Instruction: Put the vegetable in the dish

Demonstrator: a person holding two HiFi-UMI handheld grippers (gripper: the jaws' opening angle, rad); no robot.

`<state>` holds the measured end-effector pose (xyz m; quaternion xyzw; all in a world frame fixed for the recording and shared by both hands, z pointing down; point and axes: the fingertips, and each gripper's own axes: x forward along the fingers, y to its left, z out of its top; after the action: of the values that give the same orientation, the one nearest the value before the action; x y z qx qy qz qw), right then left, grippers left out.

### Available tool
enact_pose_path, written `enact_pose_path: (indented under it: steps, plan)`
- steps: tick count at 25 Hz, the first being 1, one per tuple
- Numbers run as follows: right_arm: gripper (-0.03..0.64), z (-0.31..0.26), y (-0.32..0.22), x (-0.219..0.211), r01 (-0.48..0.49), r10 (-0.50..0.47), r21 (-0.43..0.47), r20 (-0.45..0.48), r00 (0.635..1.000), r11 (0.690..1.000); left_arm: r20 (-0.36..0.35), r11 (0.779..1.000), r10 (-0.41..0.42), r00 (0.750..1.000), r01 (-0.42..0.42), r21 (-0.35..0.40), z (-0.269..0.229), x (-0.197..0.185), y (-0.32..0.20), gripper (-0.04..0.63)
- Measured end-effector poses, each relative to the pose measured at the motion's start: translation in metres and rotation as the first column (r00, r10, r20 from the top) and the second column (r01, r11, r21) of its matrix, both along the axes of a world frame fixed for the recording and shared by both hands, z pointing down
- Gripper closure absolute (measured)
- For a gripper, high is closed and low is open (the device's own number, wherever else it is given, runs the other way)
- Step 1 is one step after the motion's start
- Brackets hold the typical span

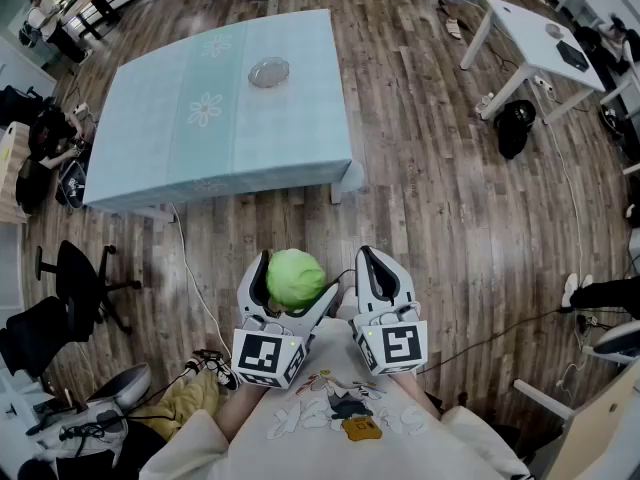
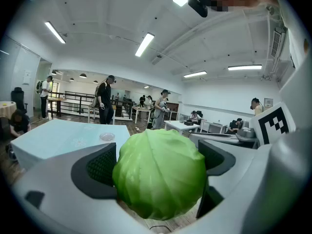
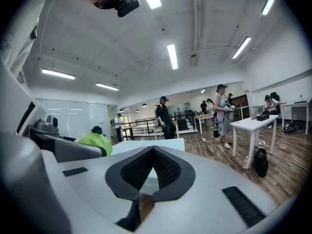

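A round green cabbage (image 1: 295, 277) sits between the jaws of my left gripper (image 1: 297, 286), which is shut on it and held in the air close to my body. In the left gripper view the cabbage (image 2: 161, 172) fills the gap between both dark pads (image 2: 100, 168). The dish (image 1: 268, 71) is a small clear glass plate on the far side of the pale blue table (image 1: 150, 148), some way ahead of both grippers; the left gripper view shows the dish (image 2: 106, 137) too. My right gripper (image 1: 374, 260) is beside the left one, shut and empty, its jaws (image 3: 153, 152) touching at the tips.
Wooden floor lies between me and the table. Black office chairs (image 1: 75, 288) stand at the left. A white desk (image 1: 535, 38) and a black bag (image 1: 515, 128) are at the upper right. A cable (image 1: 190, 268) runs across the floor. Several people stand beyond the table.
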<state>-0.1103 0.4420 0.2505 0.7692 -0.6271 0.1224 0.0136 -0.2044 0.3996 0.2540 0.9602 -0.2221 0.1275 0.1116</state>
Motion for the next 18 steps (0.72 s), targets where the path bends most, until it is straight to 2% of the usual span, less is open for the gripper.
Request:
enact_pose_path:
  steps: [5, 8, 13, 16, 18]
  plan:
    - [0.594, -0.001, 0.006, -0.01, -0.023, 0.023, 0.004, -0.038, 0.999, 1.0, -0.026, 0.999, 0.013, 1.0, -0.013, 0.034, -0.004, -0.016, 0.0, 0.066]
    - [0.594, 0.004, 0.01, -0.019, -0.022, 0.021, -0.017, -0.073, 0.997, 1.0, -0.015, 0.998, 0.038, 0.999, -0.037, 0.056, 0.006, -0.023, 0.008, 0.066]
    - [0.594, 0.009, -0.007, -0.046, 0.043, -0.043, -0.007, -0.046, 0.998, 0.999, -0.009, 0.998, 0.034, 0.999, -0.034, 0.054, 0.014, -0.044, 0.004, 0.066]
    - [0.594, 0.009, -0.014, -0.041, 0.055, -0.055, 0.019, -0.008, 0.998, 0.998, -0.013, 0.999, 0.01, 1.0, -0.009, 0.051, 0.015, -0.041, -0.001, 0.066]
    - [0.594, 0.007, -0.013, -0.032, 0.065, -0.064, 0.026, -0.013, 0.998, 0.998, -0.016, 0.998, -0.008, 1.0, 0.009, 0.062, 0.01, -0.035, 0.0, 0.066]
